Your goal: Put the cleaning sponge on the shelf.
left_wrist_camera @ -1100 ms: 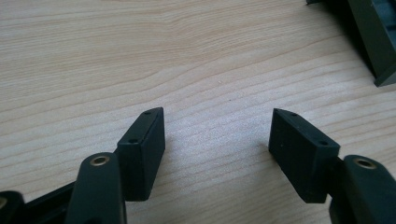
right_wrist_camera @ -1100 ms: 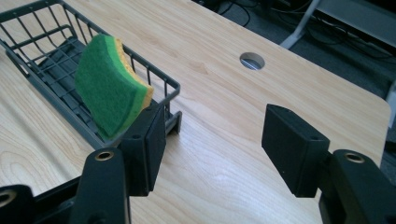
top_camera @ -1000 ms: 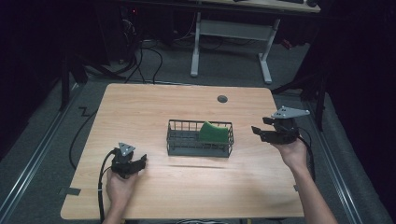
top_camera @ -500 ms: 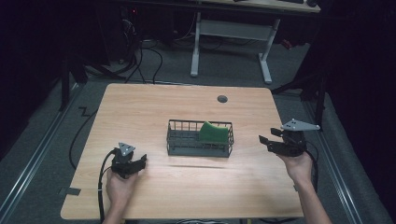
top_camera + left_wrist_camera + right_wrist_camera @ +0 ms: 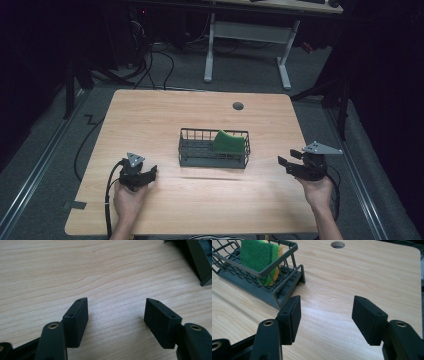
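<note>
While both sets of jaws sit empty, here's what could bite from here:

right jaws: spread wide with nothing between them on the right gripper [image 5: 295, 167], low over bare wood near the right edge of the desk [image 5: 150, 115]
left jaws: also spread and empty on the left gripper [image 5: 145, 175], parked just above the wood at the front left
sponge: the green and yellow sponge [image 5: 258, 256] stands on edge in the right end of the wire basket [image 5: 192, 150], leaning on the wire wall
basket: mid desk, between the two grippers, its near corner just beside the right jaws in the right gripper view
risk 1: going in for the sponge at this low angle, a jaw could catch the basket rim or its corner post and shove the whole thing, since it looks light and nothing pins it down
risk 2: it's soft, so a pinch on just the top edge might fold it and let it slip back in
risk 3: the cable hole [image 5: 238, 105] is well behind, probably no bother
</note>
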